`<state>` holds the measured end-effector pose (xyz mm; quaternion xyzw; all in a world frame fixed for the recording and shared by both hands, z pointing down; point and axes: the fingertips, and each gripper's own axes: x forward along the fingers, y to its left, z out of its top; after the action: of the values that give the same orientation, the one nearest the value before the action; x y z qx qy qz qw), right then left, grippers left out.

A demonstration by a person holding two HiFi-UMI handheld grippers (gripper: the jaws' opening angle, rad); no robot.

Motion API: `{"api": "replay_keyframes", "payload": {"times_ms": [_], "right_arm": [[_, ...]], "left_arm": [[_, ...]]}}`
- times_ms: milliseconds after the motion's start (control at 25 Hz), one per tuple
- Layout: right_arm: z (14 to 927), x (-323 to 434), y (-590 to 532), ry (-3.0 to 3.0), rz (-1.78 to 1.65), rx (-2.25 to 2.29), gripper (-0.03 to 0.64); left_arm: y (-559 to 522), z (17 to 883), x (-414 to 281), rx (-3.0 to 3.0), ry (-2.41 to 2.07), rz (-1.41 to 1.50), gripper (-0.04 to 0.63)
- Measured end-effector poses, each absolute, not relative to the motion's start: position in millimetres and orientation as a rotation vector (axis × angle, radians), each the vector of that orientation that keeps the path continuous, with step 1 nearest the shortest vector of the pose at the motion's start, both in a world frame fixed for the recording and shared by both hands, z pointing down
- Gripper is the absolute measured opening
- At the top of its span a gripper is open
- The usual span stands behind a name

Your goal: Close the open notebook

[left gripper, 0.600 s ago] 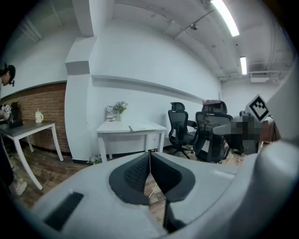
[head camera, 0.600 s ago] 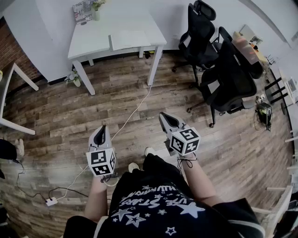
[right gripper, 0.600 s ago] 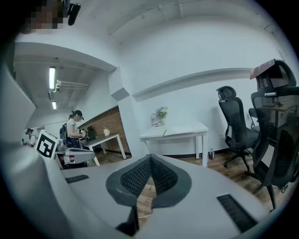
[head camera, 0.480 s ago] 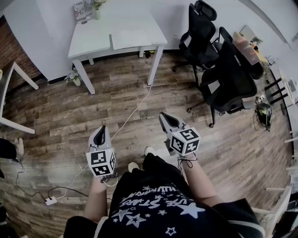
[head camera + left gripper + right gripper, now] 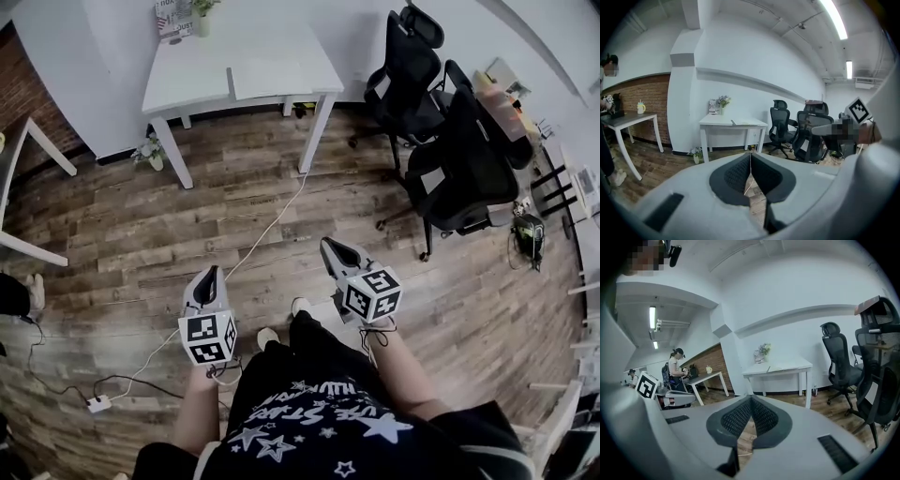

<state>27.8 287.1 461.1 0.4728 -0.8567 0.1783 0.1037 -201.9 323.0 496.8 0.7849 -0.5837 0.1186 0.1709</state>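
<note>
An open notebook (image 5: pixel 265 77) lies flat on the white table (image 5: pixel 187 80) at the far side of the room, well away from both grippers. It also shows as a thin pale sheet (image 5: pixel 740 123) in the left gripper view and as a notebook (image 5: pixel 780 367) in the right gripper view. My left gripper (image 5: pixel 212 272) is held over the wooden floor, shut and empty, its pads meeting (image 5: pixel 750 154). My right gripper (image 5: pixel 325 246) hangs beside it, likewise shut with nothing between its jaws (image 5: pixel 751 398). Both point toward the table.
Black office chairs (image 5: pixel 459 159) crowd the right side. A white cable (image 5: pixel 267 230) runs across the floor to a power strip (image 5: pixel 97 405). A small plant (image 5: pixel 150 155) stands by the table leg. Another table (image 5: pixel 28 150) is at left, with a person (image 5: pixel 675 371) beside it.
Both grippers sit slightly lower in the head view and the table has slid a little toward the top edge. The jaws stay shut.
</note>
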Motion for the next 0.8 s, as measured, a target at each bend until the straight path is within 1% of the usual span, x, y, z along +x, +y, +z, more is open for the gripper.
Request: {"api": "replay_keyframes", "payload": {"times_ms": [320,360,400,440,640,800], "right_arm": [[451,30,279,-2.535,0.498,1.450,0.002],[452,32,276,-2.533,0.506,1.458,0.002],[452,33,273,-2.534,0.513,1.464,0.002],[453,34,269,-2.536,0.520,1.468,0.003],[456,34,240,-2.556,0.531,1.450,0.002],[460,40,202,-2.567,0.550,1.448,0.002]], "left_arm": [[310,481,-214,2.193,-1.653,0.245,0.026],[307,479,-212,2.195,-1.635,0.229,0.065],[304,478,-209,2.198,-1.612,0.215,0.168],[300,477,-206,2.200,-1.590,0.206,0.229],[277,481,-193,2.177,-1.525,0.175,0.310],[249,484,-189,2.144,-1.529,0.167,0.334]]}}
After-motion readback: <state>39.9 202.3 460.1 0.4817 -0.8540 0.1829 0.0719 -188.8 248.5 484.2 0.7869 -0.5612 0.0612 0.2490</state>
